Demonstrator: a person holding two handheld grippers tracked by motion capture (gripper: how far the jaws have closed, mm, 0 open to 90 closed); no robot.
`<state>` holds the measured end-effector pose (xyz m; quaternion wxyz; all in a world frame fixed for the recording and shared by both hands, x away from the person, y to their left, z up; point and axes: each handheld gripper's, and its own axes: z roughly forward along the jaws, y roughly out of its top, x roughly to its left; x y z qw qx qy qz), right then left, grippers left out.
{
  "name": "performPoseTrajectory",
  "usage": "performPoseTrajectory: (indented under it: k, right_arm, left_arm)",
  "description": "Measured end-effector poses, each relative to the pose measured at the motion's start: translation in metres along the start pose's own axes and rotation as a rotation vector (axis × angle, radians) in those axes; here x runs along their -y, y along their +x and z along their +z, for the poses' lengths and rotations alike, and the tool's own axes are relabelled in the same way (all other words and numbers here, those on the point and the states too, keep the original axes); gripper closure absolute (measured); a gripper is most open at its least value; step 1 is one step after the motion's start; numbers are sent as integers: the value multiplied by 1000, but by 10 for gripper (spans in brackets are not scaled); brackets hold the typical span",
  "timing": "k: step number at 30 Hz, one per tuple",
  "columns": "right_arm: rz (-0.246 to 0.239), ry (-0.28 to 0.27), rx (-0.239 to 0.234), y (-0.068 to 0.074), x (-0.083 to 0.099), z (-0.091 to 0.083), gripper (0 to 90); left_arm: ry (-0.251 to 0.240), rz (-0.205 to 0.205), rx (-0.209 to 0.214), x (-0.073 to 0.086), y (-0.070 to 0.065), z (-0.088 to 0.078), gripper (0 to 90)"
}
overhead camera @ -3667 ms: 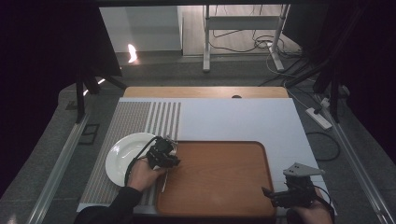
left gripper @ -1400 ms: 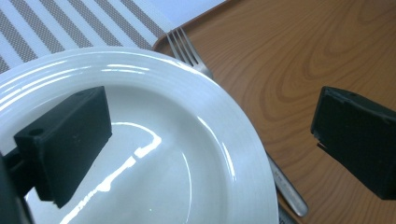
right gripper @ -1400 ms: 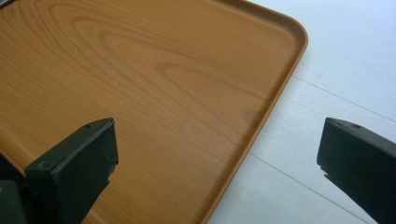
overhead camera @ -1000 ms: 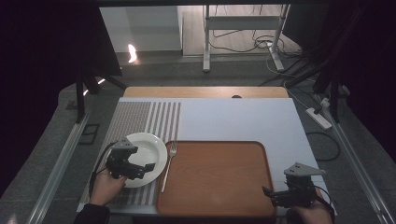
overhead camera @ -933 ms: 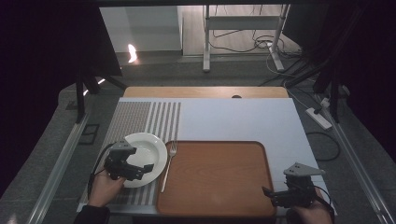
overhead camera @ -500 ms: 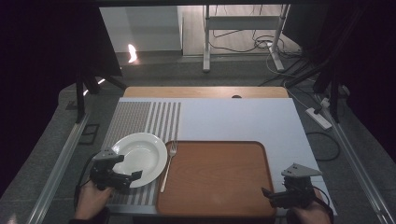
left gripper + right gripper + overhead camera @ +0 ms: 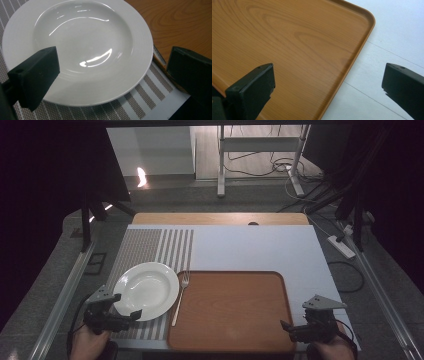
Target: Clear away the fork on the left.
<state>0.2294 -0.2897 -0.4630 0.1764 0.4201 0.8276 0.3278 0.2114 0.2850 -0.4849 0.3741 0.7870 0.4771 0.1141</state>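
1. The left gripper (image 7: 119,316) hovers with fingers apart at the near rim of the empty white plate (image 7: 146,290); a careless approach could knock that rim.
2. The right gripper (image 7: 296,329) hangs with fingers apart over the wooden tray (image 7: 230,310).
3. Farther off, the fork (image 7: 181,296) lies between plate and tray on the worktop (image 7: 260,247), where a sliding plate could nudge it.

Plate (image 7: 146,290): plain glossy white, no pattern. Tray (image 7: 231,312): orange-brown with wood grain, at 3 o'clock from the plate. Fork (image 7: 181,296): silver. Mat (image 7: 260,247): pale grey-white, with a block of brown-and-white stripes (image 7: 150,246) running from 12 o'clock of the plate down under it; in the left gripper view the brown stripes carry a fine mesh texture. Left gripper (image 7: 129,314) and right gripper (image 7: 285,326): black jaws, each topped by a grey plate. Table edge (image 7: 220,218) at 12 o'clock: light wood.
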Motion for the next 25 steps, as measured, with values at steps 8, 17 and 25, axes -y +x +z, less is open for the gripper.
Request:
performPoseTrajectory:
  k: [8,17,25]
  right_arm:
    - [12,-2,1,-1,0,-1,0]
    - [16,-7,6,-2,0,-1,0]
    - [9,1,10,-1,0,0,0]
  left_arm:
    - [10,-4,-22,8,-1,-5,0]
    - [23,-16,-48,14,0,-11,0]
    - [19,-21,-36,14,1,-12,0]
